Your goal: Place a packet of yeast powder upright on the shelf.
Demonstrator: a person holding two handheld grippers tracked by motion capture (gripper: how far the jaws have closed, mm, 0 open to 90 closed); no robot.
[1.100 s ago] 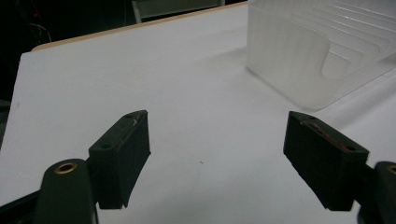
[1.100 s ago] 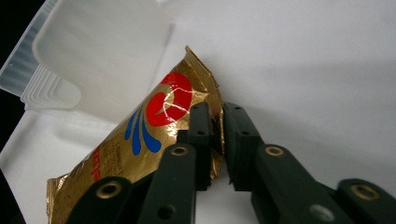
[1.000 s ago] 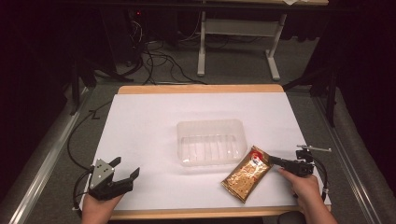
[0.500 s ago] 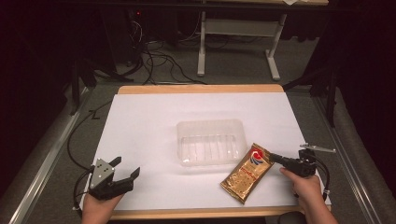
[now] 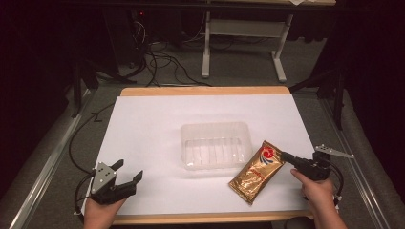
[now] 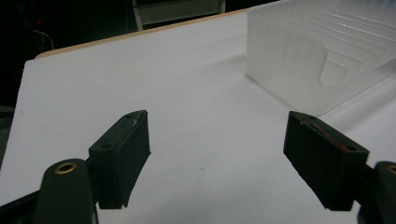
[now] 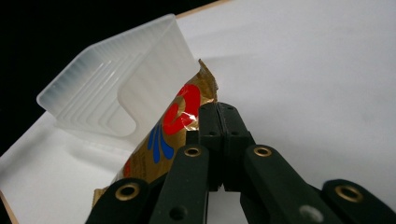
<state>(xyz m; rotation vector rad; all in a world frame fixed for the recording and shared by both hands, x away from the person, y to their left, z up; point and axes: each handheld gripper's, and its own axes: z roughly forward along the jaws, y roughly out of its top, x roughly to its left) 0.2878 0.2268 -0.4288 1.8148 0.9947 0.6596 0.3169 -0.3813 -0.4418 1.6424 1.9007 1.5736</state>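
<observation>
1. A white table (image 5: 157,124) stands in a dark room.
2. The right gripper (image 5: 285,155), jaws pressed together, pinches the gold packet (image 5: 257,171) at its edge.
3. The packet lies just beside the clear tray (image 5: 216,144).
4. The left gripper (image 5: 128,173) rests wide apart, holding nothing.

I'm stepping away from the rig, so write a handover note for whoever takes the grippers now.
Right gripper: shut on the edge of the gold packet, near its top end.
Left gripper: open, holding nothing, at the table's near left corner.
Packet lies on the table just right of the clear tray; its top corner is against the tray's right wall.
Done: packet gripped.
Left, most likely: lift the packet and set it in the tray, which has nothing in it.
</observation>
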